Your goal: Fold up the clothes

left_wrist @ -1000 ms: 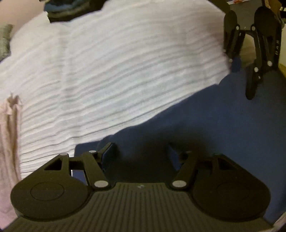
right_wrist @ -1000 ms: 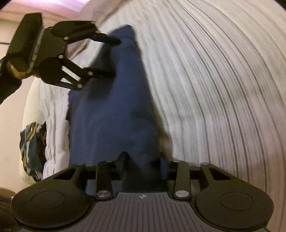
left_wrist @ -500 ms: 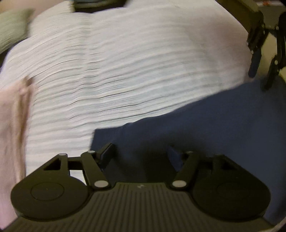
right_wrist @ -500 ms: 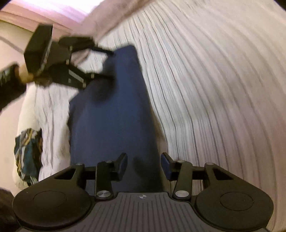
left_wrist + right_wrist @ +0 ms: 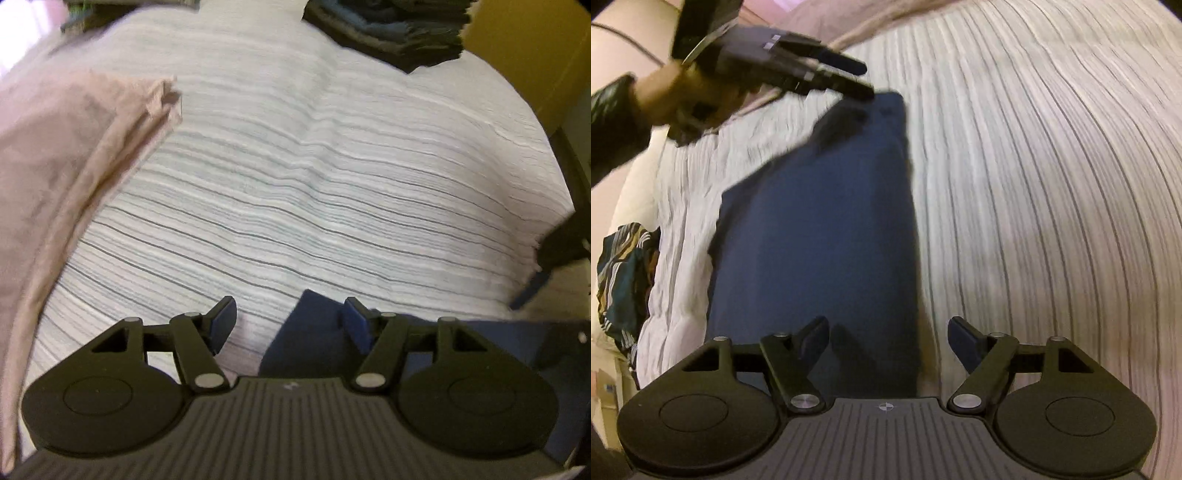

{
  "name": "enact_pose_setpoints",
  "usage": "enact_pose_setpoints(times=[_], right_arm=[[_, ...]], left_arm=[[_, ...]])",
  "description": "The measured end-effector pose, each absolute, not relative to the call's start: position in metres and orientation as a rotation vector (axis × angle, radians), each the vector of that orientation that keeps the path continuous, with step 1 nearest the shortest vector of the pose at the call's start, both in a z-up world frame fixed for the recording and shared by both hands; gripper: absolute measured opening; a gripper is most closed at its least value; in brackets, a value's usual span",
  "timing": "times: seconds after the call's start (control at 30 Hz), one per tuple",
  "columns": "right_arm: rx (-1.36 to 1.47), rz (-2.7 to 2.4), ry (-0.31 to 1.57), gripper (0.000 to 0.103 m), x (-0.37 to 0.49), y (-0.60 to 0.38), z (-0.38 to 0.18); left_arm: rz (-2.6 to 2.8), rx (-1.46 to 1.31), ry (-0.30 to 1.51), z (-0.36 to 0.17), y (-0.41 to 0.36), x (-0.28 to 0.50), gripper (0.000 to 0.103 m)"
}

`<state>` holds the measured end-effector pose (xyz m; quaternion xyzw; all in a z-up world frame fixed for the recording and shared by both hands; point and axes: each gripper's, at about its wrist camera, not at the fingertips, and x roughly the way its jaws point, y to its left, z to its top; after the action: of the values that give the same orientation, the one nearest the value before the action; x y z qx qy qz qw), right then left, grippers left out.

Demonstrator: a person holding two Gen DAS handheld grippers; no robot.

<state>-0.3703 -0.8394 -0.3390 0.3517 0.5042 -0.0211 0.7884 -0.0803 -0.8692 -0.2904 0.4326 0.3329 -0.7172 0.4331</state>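
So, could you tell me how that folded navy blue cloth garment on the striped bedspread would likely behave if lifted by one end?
The folded navy blue cloth garment lies flat and follows the striped bedspread, so it would probably droop limply. Its layers look loose, so a one-ended lift would likely undo the fold. It seems thin, so probably light.

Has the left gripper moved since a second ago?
Yes. In its own view the left gripper has slid off the navy garment toward the pink cloth, now over the striped bedspread.

Navy garment (image 5: 820, 236) on grey-striped white bedspread (image 5: 332, 192)
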Motion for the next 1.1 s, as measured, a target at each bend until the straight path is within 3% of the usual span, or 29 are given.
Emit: enact_pose_setpoints(times=[0.1, 0.13, 0.17, 0.47, 0.6, 0.63, 0.67, 0.7, 0.77, 0.8, 0.83, 0.9, 1.0, 1.1], right_arm=[[0.816, -0.082, 1.096, 0.074, -0.399, -0.837, -0.341], [0.839, -0.087, 1.095, 0.074, -0.408, -0.836, -0.341], [0.863, -0.086, 1.095, 0.074, -0.417, -0.834, -0.343], [1.037, -0.104, 1.066, 0.074, -0.463, -0.817, -0.353], [1.077, -0.103, 1.055, 0.074, -0.463, -0.818, -0.356], [1.076, -0.098, 1.06, 0.073, -0.461, -0.818, -0.357], [1.076, -0.093, 1.065, 0.073, -0.46, -0.818, -0.357], [1.067, -0.093, 1.071, 0.073, -0.458, -0.817, -0.357], [1.051, -0.094, 1.085, 0.067, -0.454, -0.814, -0.356], [1.056, -0.097, 1.091, 0.048, -0.453, -0.814, -0.356], [1.078, -0.107, 1.094, 0.035, -0.454, -0.815, -0.358], [1.069, -0.115, 1.088, 0.015, -0.459, -0.812, -0.35], [1.042, -0.139, 1.07, 0.011, -0.47, -0.807, -0.333], [1.044, -0.176, 1.079, 0.012, -0.477, -0.8, -0.344]], left_arm=[[-1.786, 1.143, 0.919, -0.308, -0.886, -0.085, 0.031], [-1.789, 1.166, 0.948, -0.313, -0.889, -0.087, 0.012], [-1.791, 1.185, 0.965, -0.316, -0.892, -0.089, 0.002], [-1.665, 1.104, 0.826, -0.298, -0.899, -0.067, 0.0], [-1.712, 1.037, 0.895, -0.284, -0.899, -0.068, 0.001], [-1.722, 1.032, 0.923, -0.283, -0.898, -0.07, 0.013], [-1.73, 1.059, 0.943, -0.288, -0.897, -0.076, 0.034], [-1.737, 1.087, 0.963, -0.293, -0.895, -0.081, 0.04], [-1.75, 1.143, 1.0, -0.304, -0.892, -0.092, 0.034], [-1.75, 1.171, 1.007, -0.31, -0.891, -0.097, 0.025], [-1.749, 1.184, 1.003, -0.314, -0.89, -0.101, 0.001], [-1.75, 1.172, 0.943, -0.31, -0.887, -0.106, 0.001], [-1.724, 1.071, 0.871, -0.293, -0.879, -0.093, 0.002], [-1.684, 1.075, 0.917, -0.311, -0.871, -0.086, 0.003]])
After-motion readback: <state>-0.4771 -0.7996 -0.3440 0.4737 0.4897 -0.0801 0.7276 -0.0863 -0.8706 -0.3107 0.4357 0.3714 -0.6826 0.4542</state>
